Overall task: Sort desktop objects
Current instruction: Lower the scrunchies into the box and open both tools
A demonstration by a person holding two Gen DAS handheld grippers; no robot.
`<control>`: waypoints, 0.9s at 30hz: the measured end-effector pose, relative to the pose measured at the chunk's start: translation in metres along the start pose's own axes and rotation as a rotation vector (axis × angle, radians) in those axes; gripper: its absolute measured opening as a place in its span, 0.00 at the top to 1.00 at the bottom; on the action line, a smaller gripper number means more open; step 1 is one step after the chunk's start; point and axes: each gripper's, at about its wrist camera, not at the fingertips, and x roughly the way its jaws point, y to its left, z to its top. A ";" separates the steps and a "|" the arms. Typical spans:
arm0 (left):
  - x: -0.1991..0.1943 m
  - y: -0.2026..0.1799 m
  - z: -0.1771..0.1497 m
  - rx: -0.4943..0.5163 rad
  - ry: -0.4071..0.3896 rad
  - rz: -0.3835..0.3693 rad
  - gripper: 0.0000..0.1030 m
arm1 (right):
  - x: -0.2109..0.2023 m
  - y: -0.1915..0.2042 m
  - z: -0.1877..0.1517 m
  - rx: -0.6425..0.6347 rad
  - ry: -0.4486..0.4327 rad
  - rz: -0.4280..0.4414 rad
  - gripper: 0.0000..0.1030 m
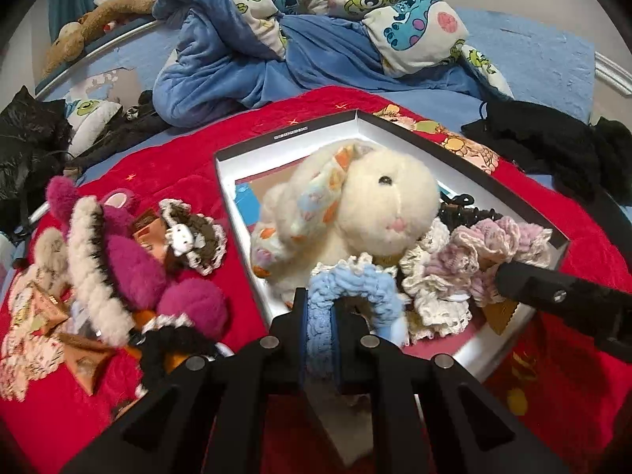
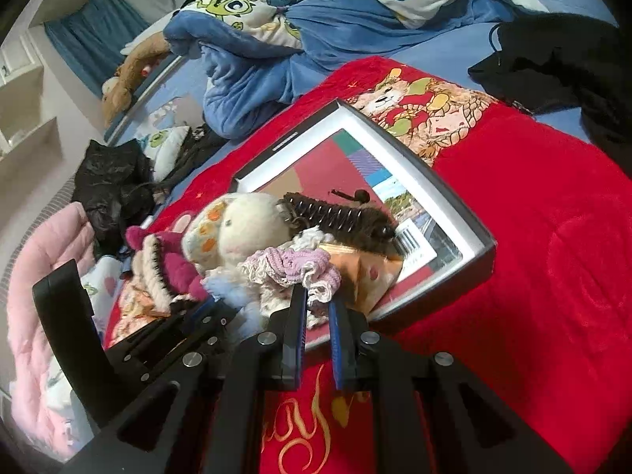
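Red plush blanket is spread over the bed, and on it a shallow box with white walls serves as the collecting place. Several items are already gathered inside it: a cream plush rabbit, a pink-and-lilac crocheted scrunchie, a cream lace scrunchie, and a dark toothed hair claw. A blue crocheted scrunchie is clamped between the nearly closed jaws of the left gripper, held over the near edge of the box and apparently about to be deposited. The right gripper is likewise closed almost fully, pinching the edge of the pink-and-lilac scrunchie at the box's near corner. Outside the box, to the left, a sizeable pile is left unsorted: a magenta plush toy, a fluffy cream hair claw, a brown scrunchie with white trim and small tan packets. The sorting is judged to be roughly half done.
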 end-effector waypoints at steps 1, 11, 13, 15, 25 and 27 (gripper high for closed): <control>0.002 0.001 0.001 -0.004 -0.008 0.003 0.90 | 0.004 0.001 0.001 -0.006 0.006 -0.012 0.88; -0.001 0.006 -0.001 -0.063 -0.037 -0.043 0.90 | 0.013 0.004 0.003 -0.015 0.002 -0.055 0.88; -0.002 0.006 -0.002 -0.059 -0.039 -0.043 0.90 | 0.010 0.005 0.001 -0.025 0.001 -0.057 0.88; -0.006 0.006 -0.005 -0.068 -0.044 -0.054 0.90 | 0.005 0.007 -0.002 -0.037 0.000 -0.067 0.88; -0.018 -0.002 -0.017 -0.065 -0.058 -0.061 0.90 | -0.009 0.012 -0.010 -0.080 0.002 -0.075 0.87; -0.020 -0.004 -0.020 -0.055 -0.064 -0.052 0.90 | -0.008 0.015 -0.011 -0.093 0.012 -0.069 0.87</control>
